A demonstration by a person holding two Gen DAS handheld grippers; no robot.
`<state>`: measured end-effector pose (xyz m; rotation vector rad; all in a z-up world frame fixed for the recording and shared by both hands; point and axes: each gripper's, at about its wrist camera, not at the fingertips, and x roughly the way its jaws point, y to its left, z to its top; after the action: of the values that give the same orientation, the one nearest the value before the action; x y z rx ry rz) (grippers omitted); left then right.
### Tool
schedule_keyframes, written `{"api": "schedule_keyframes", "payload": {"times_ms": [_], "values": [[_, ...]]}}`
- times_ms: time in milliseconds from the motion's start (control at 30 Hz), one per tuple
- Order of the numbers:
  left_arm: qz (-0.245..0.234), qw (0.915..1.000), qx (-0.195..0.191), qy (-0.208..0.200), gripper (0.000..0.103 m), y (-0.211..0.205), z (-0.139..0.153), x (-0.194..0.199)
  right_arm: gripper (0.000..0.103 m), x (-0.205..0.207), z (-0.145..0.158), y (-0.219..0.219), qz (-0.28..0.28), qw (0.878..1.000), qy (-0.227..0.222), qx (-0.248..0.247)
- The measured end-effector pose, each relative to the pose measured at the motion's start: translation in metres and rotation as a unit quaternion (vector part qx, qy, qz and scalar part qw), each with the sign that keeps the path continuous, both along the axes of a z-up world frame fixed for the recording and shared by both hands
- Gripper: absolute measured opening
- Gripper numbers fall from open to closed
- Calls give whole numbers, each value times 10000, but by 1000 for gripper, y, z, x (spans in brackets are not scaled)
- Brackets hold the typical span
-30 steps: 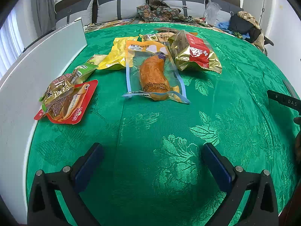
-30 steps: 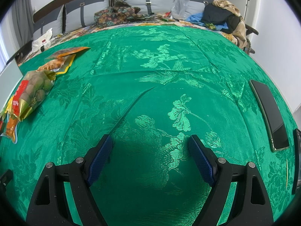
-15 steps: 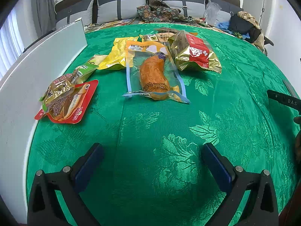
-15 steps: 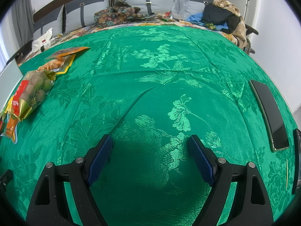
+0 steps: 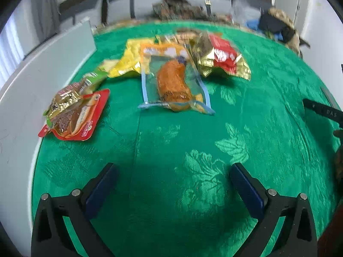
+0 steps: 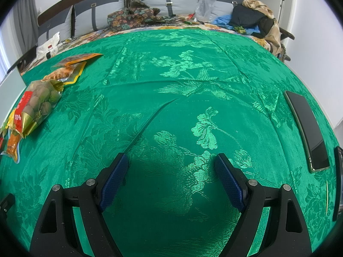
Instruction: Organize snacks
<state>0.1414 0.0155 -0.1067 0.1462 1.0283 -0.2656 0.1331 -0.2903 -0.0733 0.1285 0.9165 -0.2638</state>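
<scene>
Several snack packs lie on the green patterned cloth (image 5: 193, 150). In the left wrist view a clear pack with an orange sausage (image 5: 173, 83) lies ahead, a gold and red bag (image 5: 220, 57) to its right, a yellow bag (image 5: 128, 64) behind left, and a red flat pack with a gold pouch (image 5: 75, 113) at the left. My left gripper (image 5: 173, 171) is open and empty, well short of the packs. My right gripper (image 6: 169, 160) is open and empty over bare cloth; the gold and red bag (image 6: 36, 107) and an orange pack (image 6: 70, 66) lie far left.
A white board or box wall (image 5: 42, 64) runs along the left edge. A black phone (image 6: 306, 128) lies at the right of the cloth. Pillows and clothes (image 6: 137, 15) are piled at the back. The right gripper's body (image 5: 321, 111) shows at the right edge.
The left wrist view has gone blurred and the packs sit slightly lower and nearer in it: the left gripper is moving. The right gripper has not moved.
</scene>
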Motion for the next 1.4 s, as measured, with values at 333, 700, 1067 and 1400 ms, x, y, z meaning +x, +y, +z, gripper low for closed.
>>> {"api": "schedule_keyframes", "payload": {"times_ms": [333,700,1067,1400], "values": [[-44,9984,501,-261,103,36,64,128,86,0,0,0,1,10000,-1,4],[751,9967,-204,229,103,76,16,193,87,0,0,0,3,10000,-2,7],[544,9878,-1415,346,102,34,6,147,87,1,0,0,1,10000,-3,6],[-61,9927,-1180,241,102,-16,44,99,87,0,0,0,1,10000,-3,8]]}}
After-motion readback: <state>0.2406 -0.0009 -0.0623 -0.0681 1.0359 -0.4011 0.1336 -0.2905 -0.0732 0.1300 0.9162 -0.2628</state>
